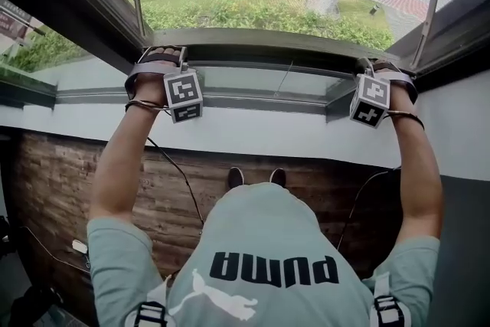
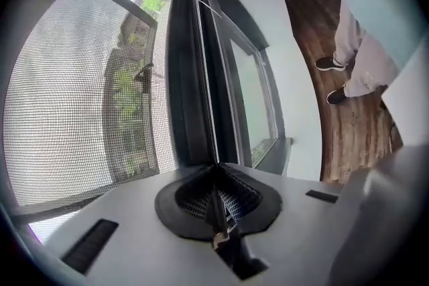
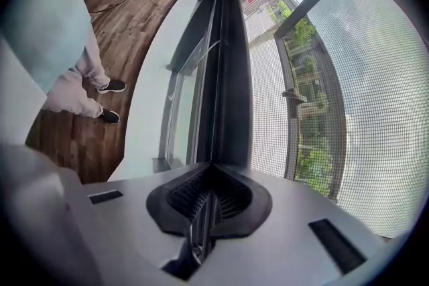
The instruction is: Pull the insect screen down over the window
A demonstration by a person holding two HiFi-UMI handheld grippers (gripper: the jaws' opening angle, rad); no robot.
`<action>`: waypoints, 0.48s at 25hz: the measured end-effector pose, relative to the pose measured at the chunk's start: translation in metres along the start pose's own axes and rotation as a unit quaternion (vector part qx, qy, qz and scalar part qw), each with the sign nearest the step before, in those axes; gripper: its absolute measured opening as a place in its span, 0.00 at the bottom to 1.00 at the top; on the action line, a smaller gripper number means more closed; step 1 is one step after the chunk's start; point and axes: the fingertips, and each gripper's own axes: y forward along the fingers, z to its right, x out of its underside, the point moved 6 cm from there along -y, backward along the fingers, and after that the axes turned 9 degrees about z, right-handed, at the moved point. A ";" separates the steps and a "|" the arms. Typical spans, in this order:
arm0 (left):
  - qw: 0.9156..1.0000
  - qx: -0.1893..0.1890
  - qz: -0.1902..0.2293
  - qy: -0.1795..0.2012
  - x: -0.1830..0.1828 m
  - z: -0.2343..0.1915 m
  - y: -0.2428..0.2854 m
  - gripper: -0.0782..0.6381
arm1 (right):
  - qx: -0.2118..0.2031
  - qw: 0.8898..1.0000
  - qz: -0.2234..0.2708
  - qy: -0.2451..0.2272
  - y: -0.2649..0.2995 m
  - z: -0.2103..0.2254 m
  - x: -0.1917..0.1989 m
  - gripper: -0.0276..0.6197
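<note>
Your left gripper (image 2: 218, 205) has its jaws pinched almost together on a thin lip of the screen's bar (image 1: 260, 38), and your right gripper (image 3: 203, 205) grips the same lip the same way at the other end. In each gripper view the dark bar runs straight away from the jaws to the other gripper at the far end. In the head view you reach forward with both arms. Your left hand (image 1: 157, 73) is at the bar's left end and your right hand (image 1: 394, 80) is at its right end, each with its marker cube (image 1: 184, 96) facing you. The bar lies level across the window, between the side frames. The mesh (image 1: 253, 0) stretches up from it, with grass and shrubs showing through. Just below the bar, on your side, is a narrow pane (image 1: 260, 80), then the grey frame (image 1: 253, 102) and the white wall (image 1: 230, 135) under it. Your shoes (image 1: 256, 177) stand on the wood floor (image 1: 69, 180) close to the wall, and thin cables trail across the floor from each gripper.
</note>
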 end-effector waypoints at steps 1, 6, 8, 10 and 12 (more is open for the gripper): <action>1.000 0.005 0.000 0.000 -0.001 0.002 0.002 0.15 | -0.003 1.000 0.000 0.001 0.002 -0.001 0.000 0.07; 1.000 0.011 0.001 0.008 0.000 0.010 0.012 0.15 | -0.011 1.000 0.000 0.002 0.012 -0.007 -0.001 0.07; 1.000 0.011 0.001 0.009 0.001 0.013 0.015 0.15 | -0.012 1.000 -0.001 0.003 0.016 -0.009 -0.002 0.07; 1.000 0.011 0.002 0.004 0.000 0.016 0.017 0.15 | -0.014 1.000 -0.002 0.002 0.018 -0.011 -0.002 0.07; 1.000 0.011 0.003 0.001 -0.001 0.019 0.018 0.15 | -0.015 1.000 -0.002 0.002 0.021 -0.014 -0.002 0.07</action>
